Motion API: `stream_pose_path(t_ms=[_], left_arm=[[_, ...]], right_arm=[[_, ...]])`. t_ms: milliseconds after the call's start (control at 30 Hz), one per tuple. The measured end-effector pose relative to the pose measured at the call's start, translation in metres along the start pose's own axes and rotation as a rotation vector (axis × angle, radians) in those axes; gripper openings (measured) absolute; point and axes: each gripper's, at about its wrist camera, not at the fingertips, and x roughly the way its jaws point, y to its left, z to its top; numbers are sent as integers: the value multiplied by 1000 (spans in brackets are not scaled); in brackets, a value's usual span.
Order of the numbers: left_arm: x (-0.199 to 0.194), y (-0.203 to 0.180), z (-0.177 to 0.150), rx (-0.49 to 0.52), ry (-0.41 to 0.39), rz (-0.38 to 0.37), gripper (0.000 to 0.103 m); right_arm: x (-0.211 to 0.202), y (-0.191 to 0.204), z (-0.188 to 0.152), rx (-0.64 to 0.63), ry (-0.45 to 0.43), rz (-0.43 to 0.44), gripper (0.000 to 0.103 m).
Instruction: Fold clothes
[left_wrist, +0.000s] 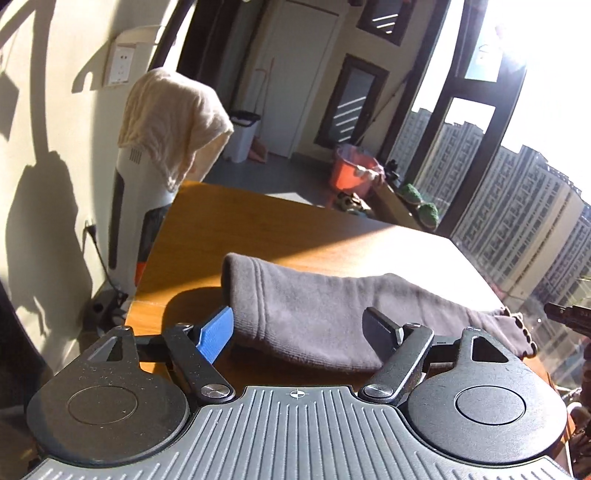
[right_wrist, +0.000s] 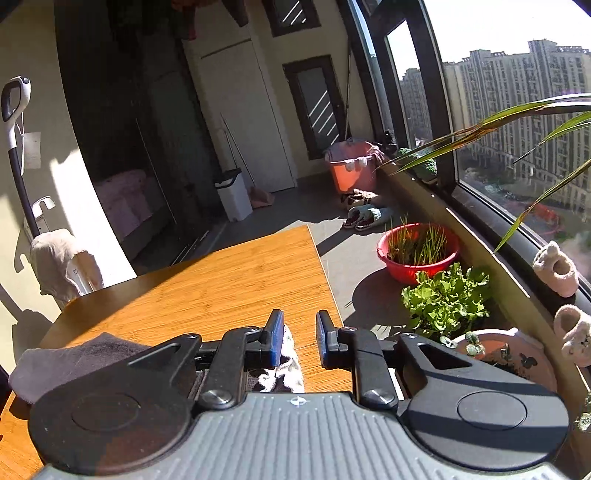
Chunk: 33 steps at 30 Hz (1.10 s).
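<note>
Both tongs stand apart as I look along them. On my left tongs (left_wrist: 299, 328) the fingers are spread wide, one faced with a ribbed blue pad (left_wrist: 218, 334), the other showing its black back, and nothing is clamped between them. They hang just above a grey garment (left_wrist: 314, 314), a soft, fleecy knit lying flat and long across the near part of the tabletop (left_wrist: 266, 225), with a stitched, rounded hem at its left end. At its right end, by the near right edge of the tabletop, I see a paler scalloped trim with dark dots.

My right tongs (right_wrist: 300, 339) have a narrower gap, blue pads facing each other, empty. Just below and behind them lies a bit of white, dark-blotched fabric (right_wrist: 286, 363) on the wood; I cannot tell whether it touches the left finger. The grey garment shows as a folded hump at the near left of this view.

Past that, the tabletop is warm bamboo-grain board, bare and sunlit toward its far edge and rounded far left corner. Beyond the left edge a cream, loosely woven cloth (left_wrist: 173, 118) is draped over a white upright appliance (left_wrist: 136, 206) by the wall. Beyond the right edge, on the grey floor, stand leafy green plants (right_wrist: 447, 299), a round red basin (right_wrist: 417, 254) of thin shoots, slippers, an orange bucket (right_wrist: 351, 166) and a white bin (right_wrist: 232, 195), under tall dark-framed windows.
</note>
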Motion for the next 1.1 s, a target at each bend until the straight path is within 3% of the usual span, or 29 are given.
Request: stream_pose_path(t_ms=[67,133,167,200,233,367,467,567,633,667,733,800,867,967,1067,1100], left_arm=[[10,-17,-1,38,6,-26,93],[20,-30,-3,61,17,-46,96],[24,-36,-4,66,22,-51,96],[28,-40,-4,66,26,-57,97],[32,-43,-3,65,30,-64,98],[36,-55,0,63,14,-104,103],[41,-59,-4,53,20,-112,103],[51,-57,-12,26,59,-110,103],[60,-51,-21,-1,103,-108,103],[62,-48,-24,-10,115,-107,103],[63,-43,-28,-19,124,-110,103],[63,-40,-27,-32,118,-117,103],[65,-37,-25,-61,111,-124,103],[72,-35,-24,-86,101,-114,103],[78,-30,-20,-98,94,-96,103],[80,-27,-17,-103,93,-90,103]], right_arm=[[6,3,-10,2,41,12,53],[18,7,-18,2,104,31,55],[25,12,-22,-2,147,49,47],[27,19,-22,-27,165,69,15],[28,28,-21,-61,170,88,9],[1,58,8,-214,-4,109,8],[-2,62,20,-299,-59,60,8],[20,47,7,-319,20,-29,9],[36,30,-8,-269,104,-104,10],[39,21,-13,-239,124,-134,13],[30,7,-14,-166,99,-134,32],[14,-1,-9,-98,47,-97,54],[3,0,-7,-61,15,-16,63],[0,5,-12,-11,28,112,66],[27,17,-31,30,107,162,67],[33,25,-35,5,94,157,67]])
